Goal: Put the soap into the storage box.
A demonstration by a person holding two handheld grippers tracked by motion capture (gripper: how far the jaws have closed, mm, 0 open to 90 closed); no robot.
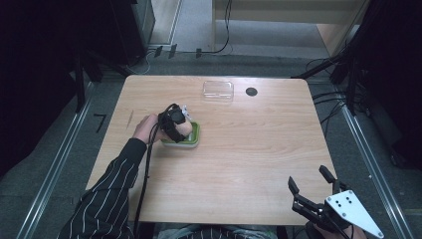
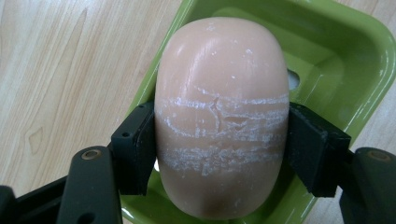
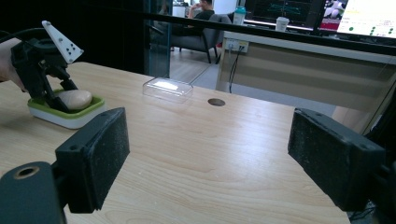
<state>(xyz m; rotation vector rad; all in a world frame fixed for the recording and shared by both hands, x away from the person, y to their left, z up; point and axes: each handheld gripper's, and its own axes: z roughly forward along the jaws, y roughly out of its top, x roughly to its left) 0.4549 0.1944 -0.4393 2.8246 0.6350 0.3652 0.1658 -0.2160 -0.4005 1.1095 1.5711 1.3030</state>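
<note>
Soap bar (image 2: pixel 219 116), pale peach, oval, white scuff bands across its middle. It sits in the green soap dish (image 2: pixel 345 60), long axis along the dish; whether its underside rests on the dish floor, cannot tell.

Left tool (image 2: pixel 219 140) clamped on the soap: one black pad against each long side, at 9 and 3 o'clock of the bar in the left gripper view, both pads touching.

From the high view the dish (image 1: pixel 191 142) lies left of bench centre, roughly 10 o'clock from the middle of the bench (image 1: pixel 249 164). The left hand (image 1: pixel 144 128) comes at it from the dish's 9 o'clock side, striped sleeve (image 1: pixel 107 194) trailing toward the near edge, black cable hanging beside it.

Clear plastic lid (image 1: pixel 218 90) at 12 o'clock of the bench, near the far edge, well apart from the dish. Small dark round hole (image 1: pixel 251 91) just beside it, at the lid's 3 o'clock.

Right tool (image 1: pixel 311 183) at the bench's 5 o'clock corner, near edge, jaws spread wide, nothing between them, grey three-cornered plate (image 1: pixel 353 211) on top. Well apart from dish and soap.
</note>
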